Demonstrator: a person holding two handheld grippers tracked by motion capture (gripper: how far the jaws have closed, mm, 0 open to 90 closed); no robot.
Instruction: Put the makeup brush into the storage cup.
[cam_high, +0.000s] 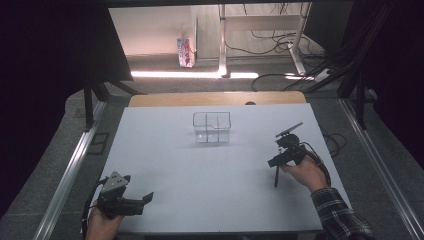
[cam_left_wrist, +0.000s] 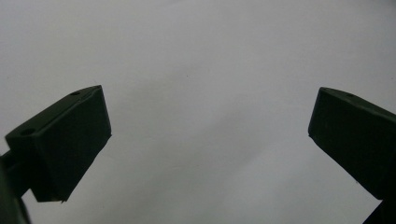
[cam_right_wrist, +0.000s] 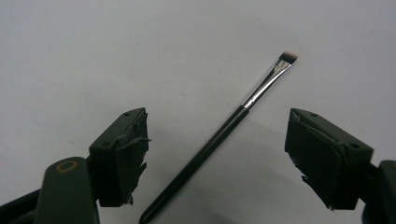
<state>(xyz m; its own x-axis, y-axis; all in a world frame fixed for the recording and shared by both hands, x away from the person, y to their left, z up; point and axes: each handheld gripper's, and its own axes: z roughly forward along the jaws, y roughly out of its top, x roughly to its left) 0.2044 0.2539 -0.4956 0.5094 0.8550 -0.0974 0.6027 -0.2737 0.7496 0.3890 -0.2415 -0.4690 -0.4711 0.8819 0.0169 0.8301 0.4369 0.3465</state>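
Where the white counter (cam_high: 165, 165) is viewed from above, a clear box (cam_high: 212, 127) divided into compartments is seen at about twelve o'clock from the counter's middle, and nothing can be made out inside it. At about four o'clock, near the right edge, the right hand (cam_high: 306, 172) in a plaid sleeve (cam_high: 340, 215) is held over the counter with the right claw (cam_high: 276, 161) pointed down at a thin makeup brush (cam_right_wrist: 219, 137). In the right gripper view the brush is seen lying flat between the two jaws, its bristles towards one o'clock; the jaws are parted, and neither pad is touching the handle. At about seven o'clock the left hand (cam_high: 103, 226) is rested at the near edge, its left claw (cam_high: 145, 200) aimed towards three o'clock, spread wide over bare counter. Beyond the counter a small printed carton (cam_high: 185, 51) is stood on the floor; its print cannot be read.
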